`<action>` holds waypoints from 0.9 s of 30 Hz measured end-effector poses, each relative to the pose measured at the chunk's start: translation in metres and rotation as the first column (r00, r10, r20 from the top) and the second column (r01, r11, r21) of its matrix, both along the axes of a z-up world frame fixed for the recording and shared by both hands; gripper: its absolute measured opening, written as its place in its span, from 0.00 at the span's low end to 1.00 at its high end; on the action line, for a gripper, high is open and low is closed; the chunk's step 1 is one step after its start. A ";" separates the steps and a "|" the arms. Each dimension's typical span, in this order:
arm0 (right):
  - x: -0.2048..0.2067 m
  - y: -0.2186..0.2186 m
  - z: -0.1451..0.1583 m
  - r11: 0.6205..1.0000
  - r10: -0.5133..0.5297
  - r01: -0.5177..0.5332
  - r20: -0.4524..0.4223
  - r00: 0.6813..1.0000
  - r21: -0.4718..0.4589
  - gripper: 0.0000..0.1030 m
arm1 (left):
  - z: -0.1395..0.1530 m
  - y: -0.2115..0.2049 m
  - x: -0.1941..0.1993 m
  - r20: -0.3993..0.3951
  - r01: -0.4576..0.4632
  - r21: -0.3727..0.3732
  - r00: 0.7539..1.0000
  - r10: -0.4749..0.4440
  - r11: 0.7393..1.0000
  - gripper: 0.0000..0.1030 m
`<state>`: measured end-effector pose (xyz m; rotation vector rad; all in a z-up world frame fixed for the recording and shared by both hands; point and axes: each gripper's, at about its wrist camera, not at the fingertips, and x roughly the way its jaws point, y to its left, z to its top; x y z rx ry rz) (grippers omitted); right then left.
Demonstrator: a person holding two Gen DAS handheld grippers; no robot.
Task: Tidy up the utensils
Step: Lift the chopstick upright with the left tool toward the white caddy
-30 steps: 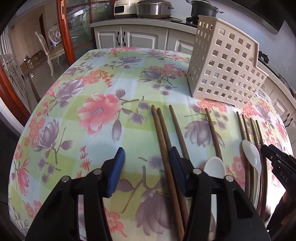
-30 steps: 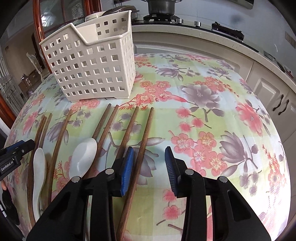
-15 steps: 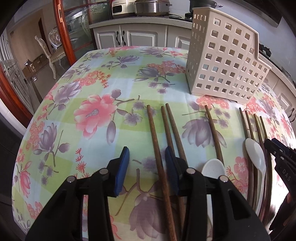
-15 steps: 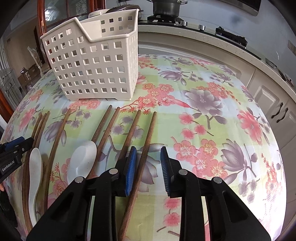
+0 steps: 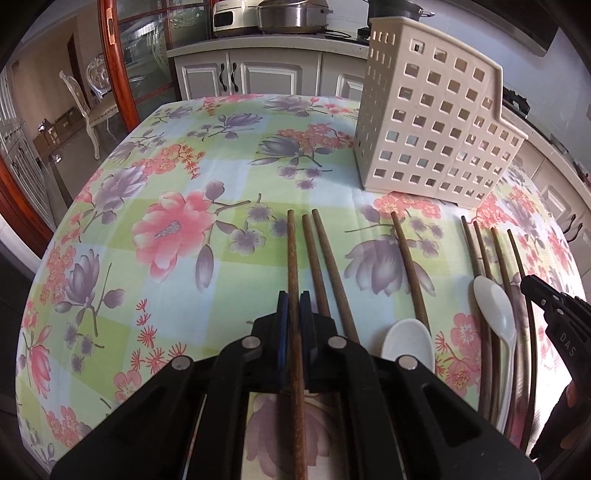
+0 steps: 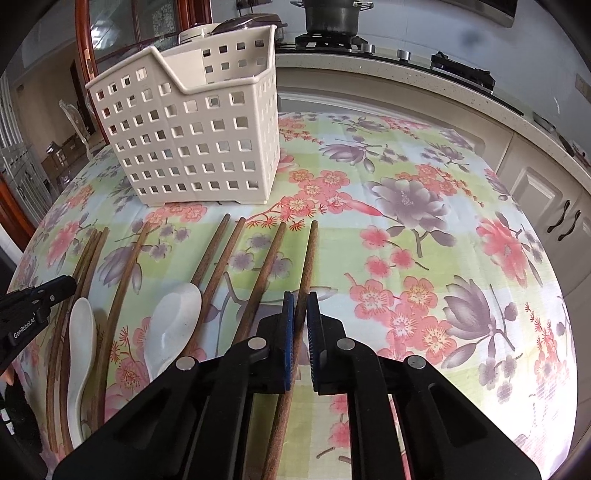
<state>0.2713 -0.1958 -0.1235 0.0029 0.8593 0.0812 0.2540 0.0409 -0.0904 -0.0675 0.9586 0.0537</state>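
"genrobot.ai" on the left tongs (image 6: 33, 314) at the frame edge, "das" on the right tongs (image 5: 557, 325)

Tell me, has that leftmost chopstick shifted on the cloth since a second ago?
Yes. The leftmost chopstick swung left, away from its two neighbours, and is now pinched by the left gripper.

Two close claw-mounted views, angled down, sharing basket (image 5: 436, 122) and table (image 6: 424, 258).

floral cloth (image 5: 177, 229) covers the tabletop, pink and purple blooms on green and blue checks. white cabinets (image 5: 258, 75) behind; steel pot (image 5: 291, 14) and cooker (image 5: 232, 16) on counter. dark pot (image 6: 332, 16) on hob. white chair (image 5: 88, 107) past red-framed glass door (image 5: 114, 62).
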 end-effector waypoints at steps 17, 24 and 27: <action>-0.061 -0.013 0.077 0.996 0.025 -0.048 0.278 0.960 0.076 0.09 | 0.074 -0.002 -0.058 0.263 0.040 -0.023 0.964 -0.032 0.999 0.06; -0.092 -0.015 0.101 0.994 0.046 -0.078 0.371 0.927 0.073 0.09 | 0.098 -0.002 -0.088 0.354 0.053 -0.026 0.934 -0.040 0.998 0.06; -0.104 -0.014 0.110 0.994 0.054 -0.086 0.404 0.913 0.063 0.09 | 0.105 -0.003 -0.097 0.376 0.061 -0.027 0.926 -0.047 0.998 0.06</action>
